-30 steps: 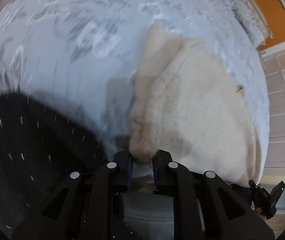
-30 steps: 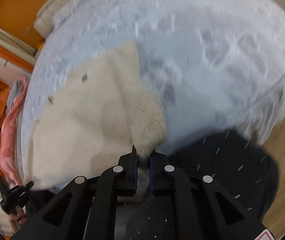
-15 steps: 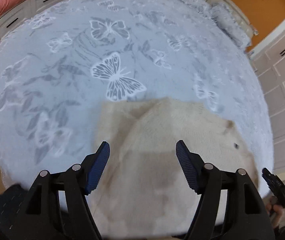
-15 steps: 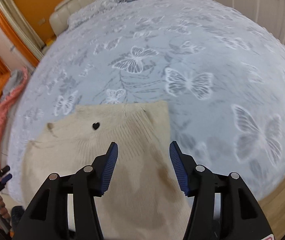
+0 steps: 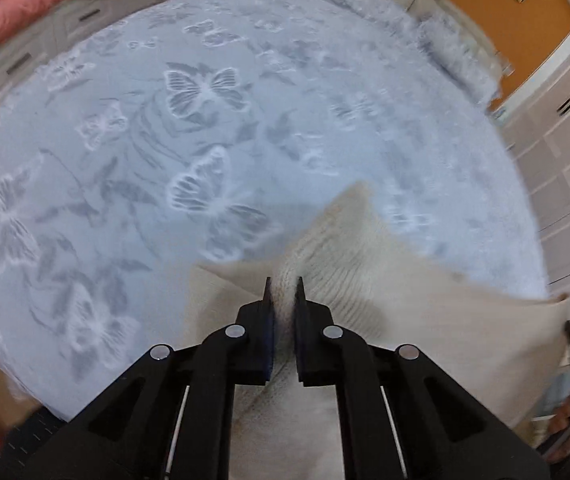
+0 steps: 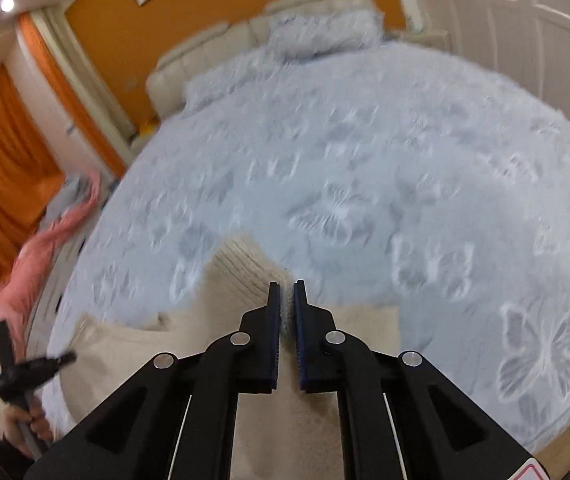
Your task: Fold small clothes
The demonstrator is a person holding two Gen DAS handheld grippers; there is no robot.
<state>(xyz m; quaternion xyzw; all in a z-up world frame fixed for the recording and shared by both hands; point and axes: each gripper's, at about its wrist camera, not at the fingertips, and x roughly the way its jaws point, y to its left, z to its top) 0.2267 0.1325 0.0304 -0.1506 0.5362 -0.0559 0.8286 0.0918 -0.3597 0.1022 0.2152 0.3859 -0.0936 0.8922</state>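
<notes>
Now both grippers pinch the cream knit garment.
Having just closed, the left gripper (image 5: 283, 294) and right gripper (image 6: 286, 298) each clamp a ribbed fold of the garment (image 5: 385, 292), lifting it off the butterfly-print bedspread (image 5: 165, 140).

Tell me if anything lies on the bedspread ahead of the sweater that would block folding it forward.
Nothing visible does. Both the left gripper and the right gripper are shut on the cream sweater, and the bedspread ahead of it shows only its butterfly pattern.
</notes>
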